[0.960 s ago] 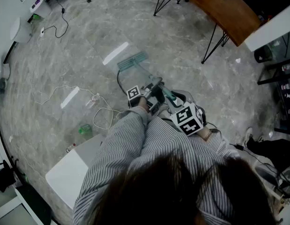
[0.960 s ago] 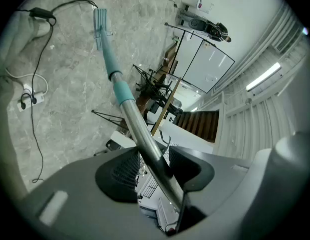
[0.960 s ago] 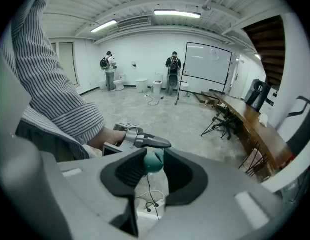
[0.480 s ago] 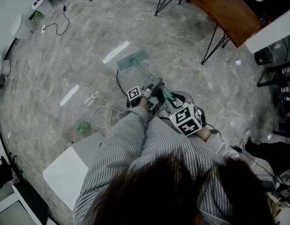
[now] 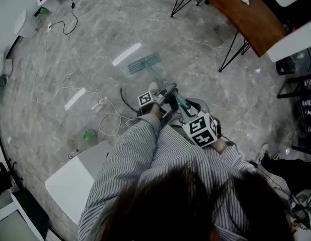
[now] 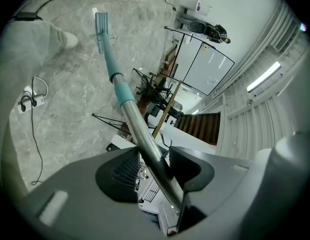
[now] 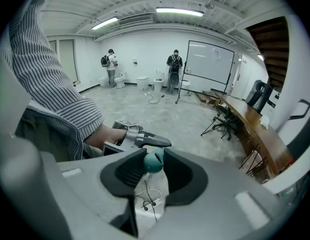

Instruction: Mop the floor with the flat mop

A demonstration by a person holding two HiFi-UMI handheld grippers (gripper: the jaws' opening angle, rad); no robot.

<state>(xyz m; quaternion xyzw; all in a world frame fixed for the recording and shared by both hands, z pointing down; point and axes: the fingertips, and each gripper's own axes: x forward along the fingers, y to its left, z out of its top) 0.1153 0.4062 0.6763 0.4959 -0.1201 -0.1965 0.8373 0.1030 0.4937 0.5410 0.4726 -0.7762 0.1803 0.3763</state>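
There is one mop (image 5: 143, 63) and two grippers. The left gripper (image 6: 156, 166) clamps the mop's steel shaft between its jaws. The right gripper (image 7: 153, 165) is closed on the teal cap at the handle's top end. The mop's pad lies flat on the floor (image 5: 195, 59), ahead of the person. Only the head view shows the one desk (image 5: 240, 9) and one green bottle (image 5: 90, 135). Only the right gripper view shows two people (image 7: 111, 60) at the far wall.
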